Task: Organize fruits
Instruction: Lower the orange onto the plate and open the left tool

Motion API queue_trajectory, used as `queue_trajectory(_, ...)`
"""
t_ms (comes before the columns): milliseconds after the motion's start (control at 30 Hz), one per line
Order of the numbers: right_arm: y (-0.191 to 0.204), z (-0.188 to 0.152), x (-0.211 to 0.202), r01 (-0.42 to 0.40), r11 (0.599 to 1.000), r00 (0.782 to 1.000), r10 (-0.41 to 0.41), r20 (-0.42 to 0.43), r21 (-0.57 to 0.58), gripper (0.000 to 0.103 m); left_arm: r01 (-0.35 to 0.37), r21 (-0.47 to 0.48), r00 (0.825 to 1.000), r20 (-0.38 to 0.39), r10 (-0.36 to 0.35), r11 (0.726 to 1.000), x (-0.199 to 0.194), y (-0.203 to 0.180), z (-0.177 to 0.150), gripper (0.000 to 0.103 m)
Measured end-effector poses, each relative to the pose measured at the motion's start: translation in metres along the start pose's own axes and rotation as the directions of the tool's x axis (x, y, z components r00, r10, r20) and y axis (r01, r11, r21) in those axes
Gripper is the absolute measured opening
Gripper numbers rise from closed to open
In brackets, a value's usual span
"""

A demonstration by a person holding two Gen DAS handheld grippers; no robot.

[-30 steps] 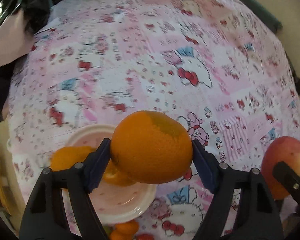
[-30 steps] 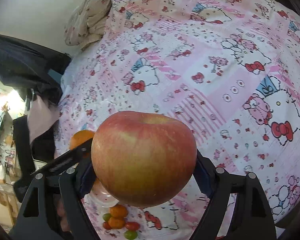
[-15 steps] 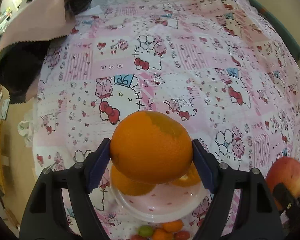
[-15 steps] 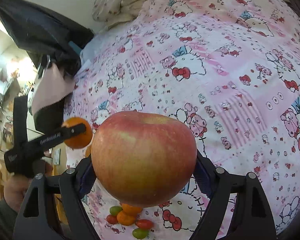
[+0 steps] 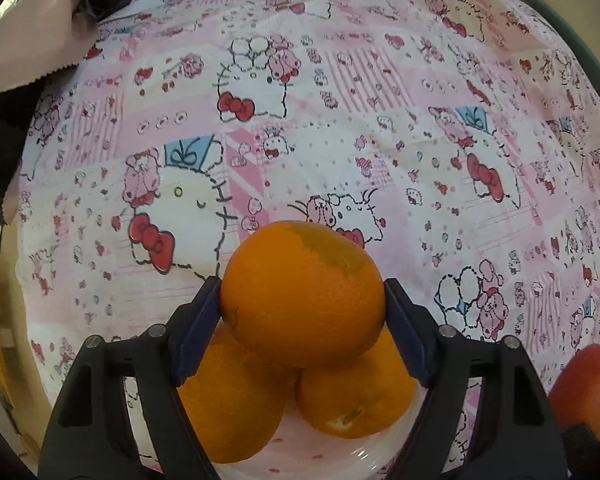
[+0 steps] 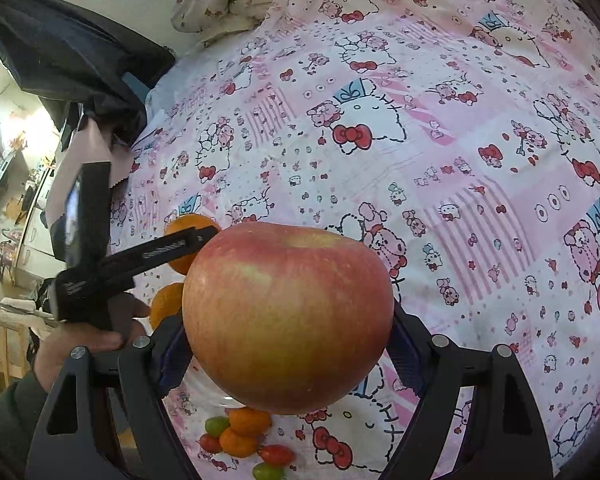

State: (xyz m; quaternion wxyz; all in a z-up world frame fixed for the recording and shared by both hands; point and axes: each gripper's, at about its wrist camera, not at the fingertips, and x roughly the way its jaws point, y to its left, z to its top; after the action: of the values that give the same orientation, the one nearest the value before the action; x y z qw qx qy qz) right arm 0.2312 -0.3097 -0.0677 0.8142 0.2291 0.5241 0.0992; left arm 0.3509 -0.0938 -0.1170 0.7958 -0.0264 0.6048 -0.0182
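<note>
Left gripper [image 5: 303,312], at lower centre of its view, pinches an orange [image 5: 302,294] between blue pads, just above two oranges [image 5: 236,404] lying in a white bowl [image 5: 352,458] on a pink patterned sheet [image 5: 340,140]. Right gripper [image 6: 288,340] clamps a red-yellow apple [image 6: 288,316] at lower centre; small tomatoes [image 6: 240,438] lie below it on the sheet, and a hand [image 6: 80,344] shows at lower left.

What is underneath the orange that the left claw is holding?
Two more oranges sit right below the held orange, in a pale plate. The fruit and gripper cover most of the plate, so anything else on it is hidden.
</note>
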Motion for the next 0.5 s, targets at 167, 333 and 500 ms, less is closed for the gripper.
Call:
queue_trajectory(167,0.007,0.000,0.000,-0.028,1.000,1.000,0.027,-0.009,-0.010,0.085,-0.015,0.015,1.000,-0.010,0.015,1.000,0.008,-0.005,0.001,0.077)
queue_trajectory(333,0.008,0.000,-0.001,-0.040,0.999,0.999,0.040,-0.009,-0.008,0.085,-0.006,-0.003,1.000,-0.015,0.006,1.000,0.010,0.001,0.001,0.079)
queue_trajectory(500,0.004,0.002,-0.005,-0.041,0.999,0.999,0.041,0.002,0.011,0.085,0.036,-0.038,0.995,-0.092,-0.040,0.999,0.019,0.006,0.001,0.080)
